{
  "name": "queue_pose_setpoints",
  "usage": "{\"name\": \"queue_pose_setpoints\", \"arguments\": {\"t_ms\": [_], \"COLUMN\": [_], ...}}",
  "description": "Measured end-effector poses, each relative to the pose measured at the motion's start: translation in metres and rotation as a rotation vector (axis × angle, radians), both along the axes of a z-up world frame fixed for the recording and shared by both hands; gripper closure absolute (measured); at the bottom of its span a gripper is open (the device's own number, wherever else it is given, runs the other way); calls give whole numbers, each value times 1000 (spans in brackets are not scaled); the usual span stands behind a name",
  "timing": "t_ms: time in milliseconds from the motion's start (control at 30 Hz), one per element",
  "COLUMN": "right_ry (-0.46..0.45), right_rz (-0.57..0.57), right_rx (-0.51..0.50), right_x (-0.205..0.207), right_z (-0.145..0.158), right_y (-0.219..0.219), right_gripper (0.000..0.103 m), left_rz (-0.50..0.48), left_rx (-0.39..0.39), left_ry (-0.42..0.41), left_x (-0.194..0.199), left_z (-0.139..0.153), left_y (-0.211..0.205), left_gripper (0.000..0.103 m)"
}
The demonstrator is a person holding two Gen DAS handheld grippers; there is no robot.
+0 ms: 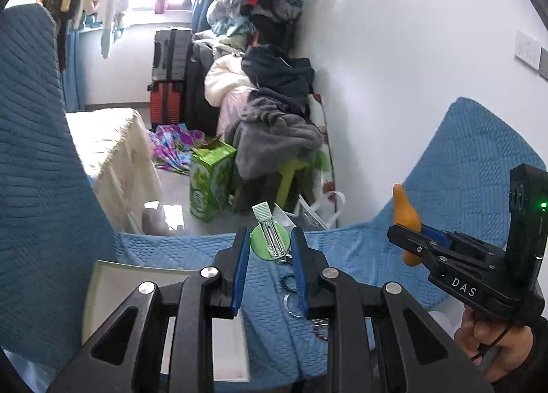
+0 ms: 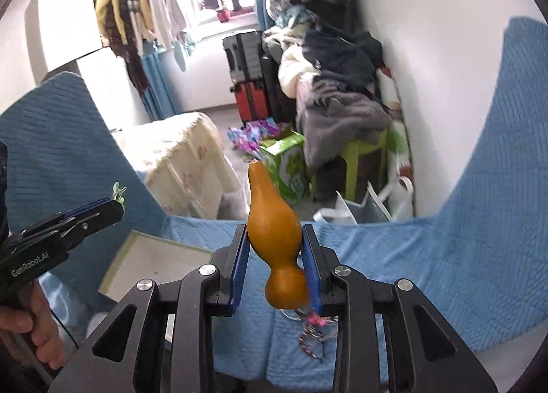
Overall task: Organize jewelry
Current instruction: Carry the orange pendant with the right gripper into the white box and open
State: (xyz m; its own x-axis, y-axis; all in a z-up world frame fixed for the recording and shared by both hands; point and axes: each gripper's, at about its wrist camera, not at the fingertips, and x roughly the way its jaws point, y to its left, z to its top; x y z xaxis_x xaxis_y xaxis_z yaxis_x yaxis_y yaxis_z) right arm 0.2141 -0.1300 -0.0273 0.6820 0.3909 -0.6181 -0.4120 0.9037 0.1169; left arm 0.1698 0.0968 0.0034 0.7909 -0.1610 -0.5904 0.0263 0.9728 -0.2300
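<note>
Left wrist view: left claw [image 1: 270, 250] is clenched on a pale green hair clip [image 1: 269, 233] with a round disc behind its metal spring. The clip looks light and stiff, and the blue pads bear on the disc's edges. A thin part like this could pivot, so a hold across the flat disc seems safest. Below lie the blue quilt [image 1: 342, 256], a small dark ring [image 1: 287, 281] and an open white box [image 1: 102, 276].

Right wrist view: right claw [image 2: 275, 249] is grasping an orange gourd pendant [image 2: 274, 221] at its waist, neck upward. It looks smooth, hard, probably hollow and slippery. The waist is a sound hold since the bulbs either side block sliding. Beaded strands [image 2: 313, 338] lie on the quilt underneath.
</note>
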Motion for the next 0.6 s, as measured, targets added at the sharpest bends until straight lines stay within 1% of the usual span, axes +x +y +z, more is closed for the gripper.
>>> {"name": "queue_pose_setpoints", "arguments": {"t_ms": [100, 267, 333, 533, 600], "right_ry": [9, 70, 94, 191, 215], "right_rz": [28, 94, 124, 227, 248], "right_rx": [-3, -19, -30, -95, -129], "right_x": [0, 2, 2, 5, 6], "right_z": [-5, -32, -44, -99, -117], "right_y": [20, 59, 74, 129, 145], "right_gripper": [76, 76, 76, 76, 75], "left_rz": [24, 84, 113, 175, 192], "left_rx": [2, 15, 9, -6, -12], "left_ry": [8, 61, 91, 191, 209], "left_x": [-8, -12, -12, -5, -5], "left_z": [-2, -26, -42, -98, -113], "left_y": [19, 53, 71, 111, 122], "left_gripper": [79, 79, 79, 79, 79]}}
